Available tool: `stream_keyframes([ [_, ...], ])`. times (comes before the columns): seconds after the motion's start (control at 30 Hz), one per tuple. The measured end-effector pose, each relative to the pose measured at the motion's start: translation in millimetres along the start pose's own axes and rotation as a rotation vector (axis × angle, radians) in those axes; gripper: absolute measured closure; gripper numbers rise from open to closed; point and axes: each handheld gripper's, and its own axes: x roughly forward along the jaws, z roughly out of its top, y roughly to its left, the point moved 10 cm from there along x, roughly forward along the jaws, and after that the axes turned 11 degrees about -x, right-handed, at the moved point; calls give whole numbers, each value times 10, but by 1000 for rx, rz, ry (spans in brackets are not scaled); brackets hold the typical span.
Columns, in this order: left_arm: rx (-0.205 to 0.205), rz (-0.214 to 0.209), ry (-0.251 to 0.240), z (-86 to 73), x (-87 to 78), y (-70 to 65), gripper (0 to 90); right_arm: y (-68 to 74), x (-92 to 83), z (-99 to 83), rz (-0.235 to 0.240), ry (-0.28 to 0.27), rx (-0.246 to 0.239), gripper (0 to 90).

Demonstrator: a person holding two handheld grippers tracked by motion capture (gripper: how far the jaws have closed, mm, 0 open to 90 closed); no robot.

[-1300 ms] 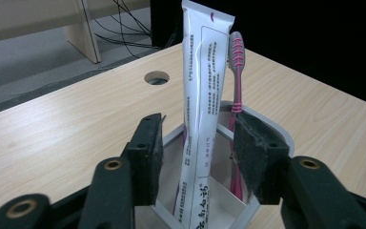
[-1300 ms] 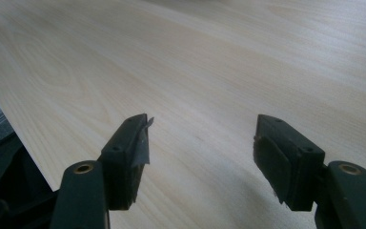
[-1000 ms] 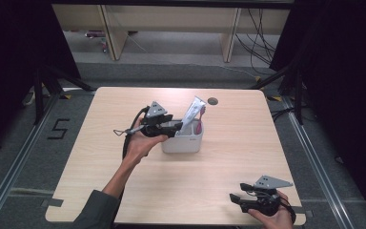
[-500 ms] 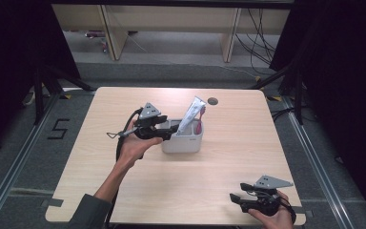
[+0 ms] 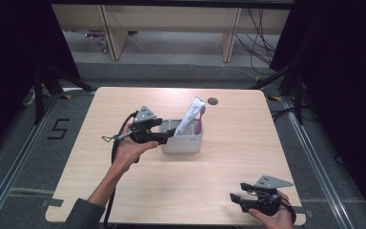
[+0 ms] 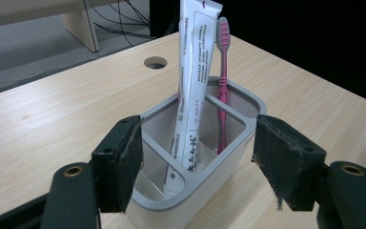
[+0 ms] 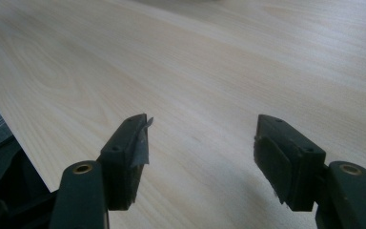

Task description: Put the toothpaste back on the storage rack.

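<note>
A pale grey divided holder (image 5: 183, 144) (image 6: 208, 181) stands mid-table. In it lean a white toothpaste tube (image 5: 189, 120) (image 6: 194, 71) and a pink toothbrush (image 5: 200, 123) (image 6: 223, 81), in separate compartments. My left gripper (image 5: 168, 133) (image 6: 198, 143) is level at the holder's left end, open. Its jaws have just been opening, and the holder's near end sits between the pads without either one pressing on it. My right gripper (image 5: 234, 199) (image 7: 200, 143) stays low near the table's front right corner, open over bare wood.
A round cable hole (image 5: 213, 101) (image 6: 155, 62) sits near the table's far edge behind the holder. Wooden furniture legs (image 5: 110, 33) and loose cables stand on the floor beyond. The table's front edge lies just under my right hand.
My left gripper has drawn back a little to the left from over the holder, and its jaws stand wider. The right gripper has not moved.
</note>
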Motion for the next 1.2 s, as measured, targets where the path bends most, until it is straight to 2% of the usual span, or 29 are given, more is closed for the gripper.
stream_keyframes([
  [0.17,-1,-6,-8,0,-71,-20,292,-24,-18,-15,-17,20,-15,370],
  [0.2,4,-7,-10,-5,-89,-28,285,-9,0,1,-4,-1,-8,370],
  [0.23,10,-9,-13,-12,-106,-32,271,-22,-20,-13,-17,18,-14,370],
  [0.33,11,-14,-11,-47,-162,-34,234,-7,-20,-9,-3,14,-5,369],
  [0.53,6,-26,-13,-123,-298,-40,197,-15,-11,-9,-13,12,-11,370],
  [0.77,22,-28,-17,-197,-428,-43,188,-7,2,1,-6,-1,-6,369],
  [0.83,30,-28,-18,-223,-460,-37,188,-21,-18,-14,-18,18,-12,369],
  [0.9,29,-25,-21,-247,-499,-31,187,-12,0,-3,-8,1,-7,369],
  [1.0,29,-30,-27,-283,-547,-24,187,-26,-5,-10,-15,9,-17,369],
  [1.03,29,-20,-24,-301,-567,-15,187,-6,-2,-12,-6,11,-3,369],
  [1.2,35,-23,-16,-403,-637,-14,187,9,-5,-26,0,27,5,369],
])
